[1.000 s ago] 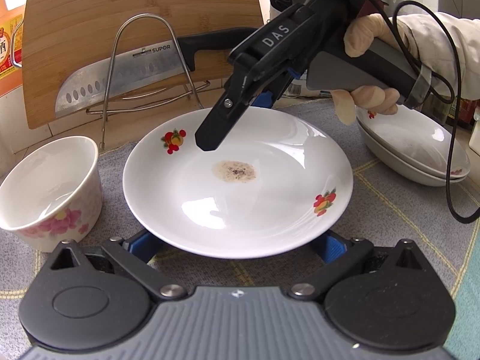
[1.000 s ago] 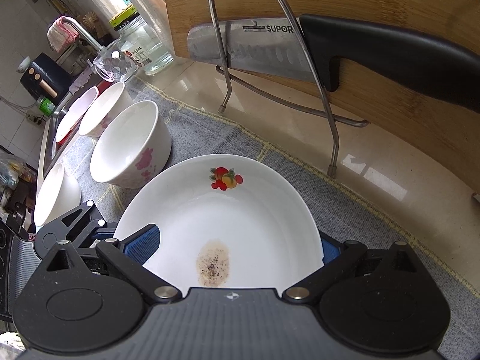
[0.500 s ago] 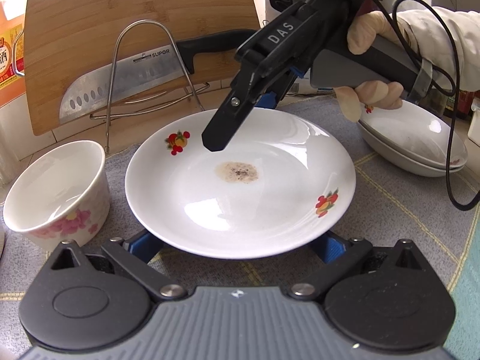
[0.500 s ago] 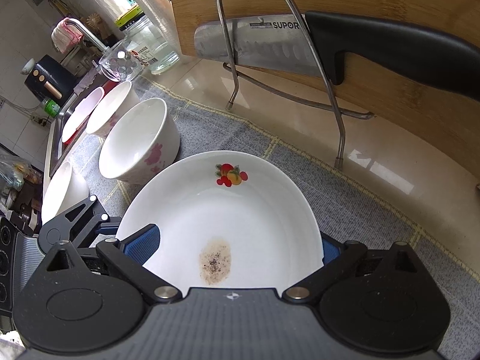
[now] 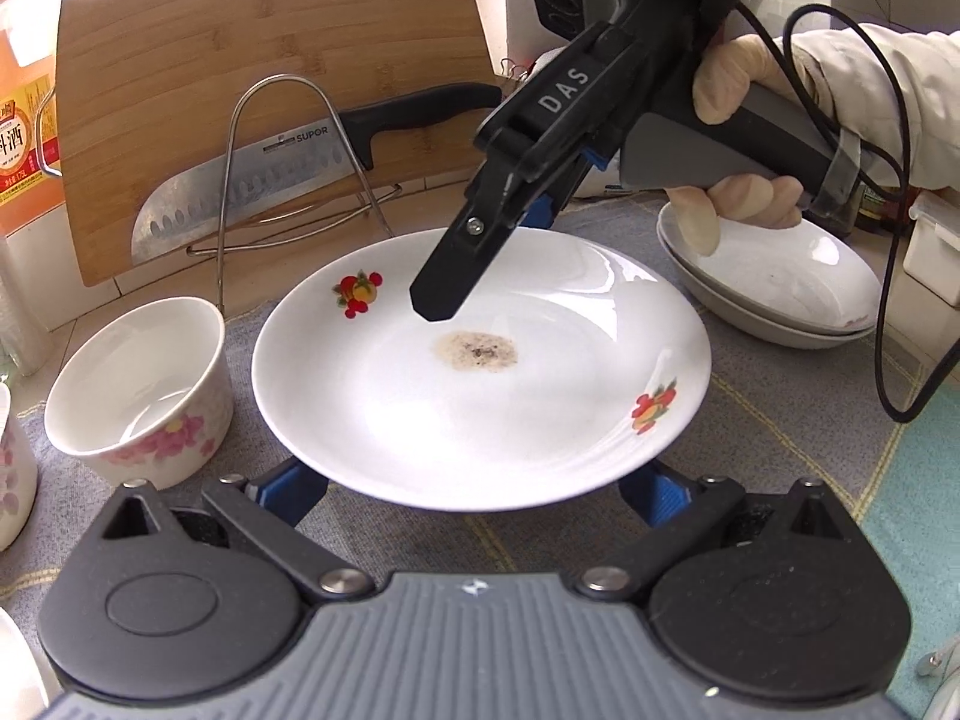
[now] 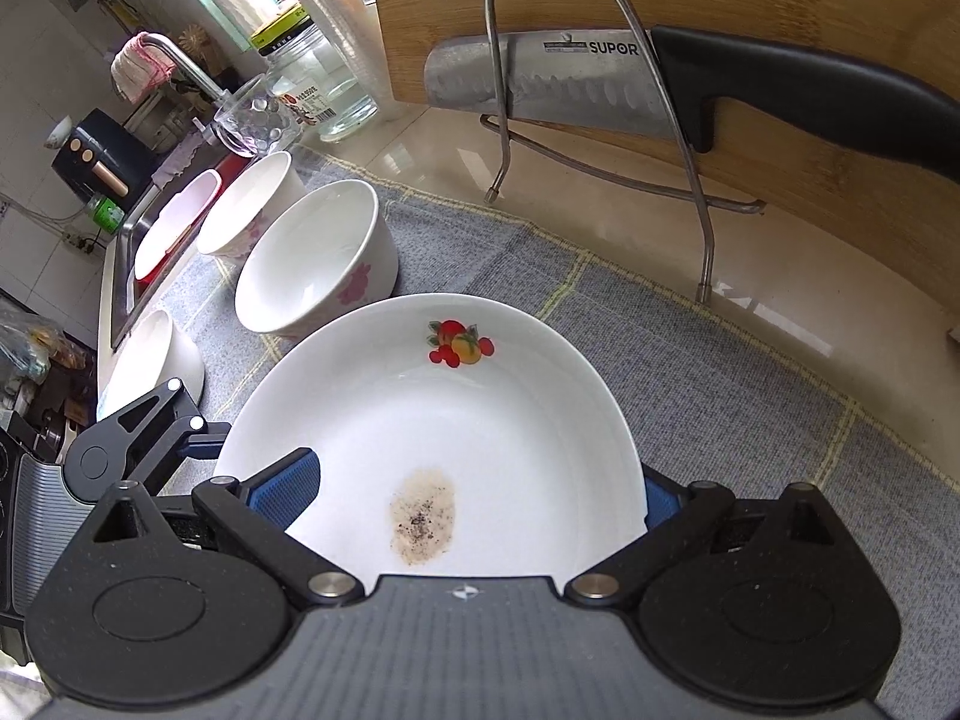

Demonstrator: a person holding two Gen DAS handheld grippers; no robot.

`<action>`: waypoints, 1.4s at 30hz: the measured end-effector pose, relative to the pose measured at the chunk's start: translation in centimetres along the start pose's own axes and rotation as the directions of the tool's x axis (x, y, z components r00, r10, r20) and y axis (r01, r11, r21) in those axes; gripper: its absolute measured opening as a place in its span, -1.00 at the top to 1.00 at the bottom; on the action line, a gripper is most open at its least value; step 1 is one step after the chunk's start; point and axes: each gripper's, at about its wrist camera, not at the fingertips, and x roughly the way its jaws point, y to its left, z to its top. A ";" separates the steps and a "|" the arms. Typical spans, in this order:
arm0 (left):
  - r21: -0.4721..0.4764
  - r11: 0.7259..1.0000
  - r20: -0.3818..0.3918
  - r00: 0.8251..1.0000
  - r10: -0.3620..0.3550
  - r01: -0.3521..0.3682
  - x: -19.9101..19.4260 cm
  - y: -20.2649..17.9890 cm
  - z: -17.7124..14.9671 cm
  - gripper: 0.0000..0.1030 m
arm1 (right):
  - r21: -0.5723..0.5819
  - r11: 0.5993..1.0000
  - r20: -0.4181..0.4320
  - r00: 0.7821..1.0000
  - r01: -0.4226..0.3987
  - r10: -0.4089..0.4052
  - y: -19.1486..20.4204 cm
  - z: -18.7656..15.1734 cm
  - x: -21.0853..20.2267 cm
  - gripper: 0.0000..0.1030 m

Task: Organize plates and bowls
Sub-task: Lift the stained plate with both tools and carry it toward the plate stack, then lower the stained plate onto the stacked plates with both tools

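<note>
Both fisheye views show you a bright, daylit scene. In the left wrist view the upper left and upper right corners burn out to white, and broad soft highlights lie across the plate (image 5: pixel 480 372), strongest on its upper right rim. In the right wrist view light enters from the window region at the upper left; the polished counter (image 6: pixel 750 276) mirrors it as pale streaks toward the centre right. Shadows are soft and short. Focus holds sharp at the centre, where the lettering on the knife (image 6: pixel 576 78) reads clearly. Straight lines bow strongly toward the edges, and the corners darken and soften slightly.
</note>
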 end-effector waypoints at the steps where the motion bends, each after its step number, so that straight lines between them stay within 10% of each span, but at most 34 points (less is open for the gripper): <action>1: 0.000 1.000 -0.001 1.000 -0.002 0.002 -0.2 -0.1 0.0 -0.98 | 0.002 1.000 0.000 1.000 -0.001 0.001 0.2 -0.2 -0.1 -1.00; 42: 0.117 0.978 -0.053 0.984 -0.169 0.174 -5.8 -6.6 0.7 -0.98 | 0.123 0.992 0.103 0.993 0.043 -0.056 4.8 -10.8 -8.7 -1.00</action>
